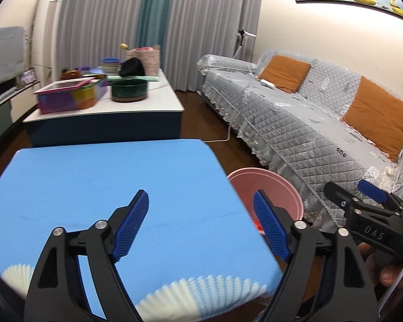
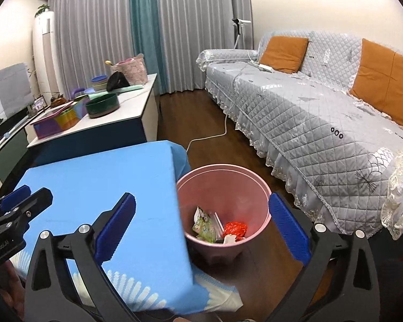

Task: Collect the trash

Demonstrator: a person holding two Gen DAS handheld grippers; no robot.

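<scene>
From my left wrist view, my left gripper (image 1: 201, 225) hangs over the right part of the blue tablecloth (image 1: 94, 187) with its jaws spread wide and nothing between them. The cloth looks bare — I see no scrap lying on it, only its white fringe at the near edge. To the right, just past the table's corner, the rim of the pink bin (image 1: 268, 179) shows on the floor, mostly hidden behind my right-hand pad. At the far right my right gripper (image 1: 362, 198) pokes in, a hand under it.

From my right wrist view, my right gripper (image 2: 201, 228) is also gaping and empty, and it frames the pink bin (image 2: 215, 174), which stands on the dark floor touching or just beside the table's right side. Inside lie a flowered wrapper (image 2: 203, 224), a crumpled red wrapper (image 2: 236, 227) and a small white scrap (image 2: 229, 238) — the trash is already down there.

I judge the collecting done or nearly so; whatever may remain is outside these views.
</scene>
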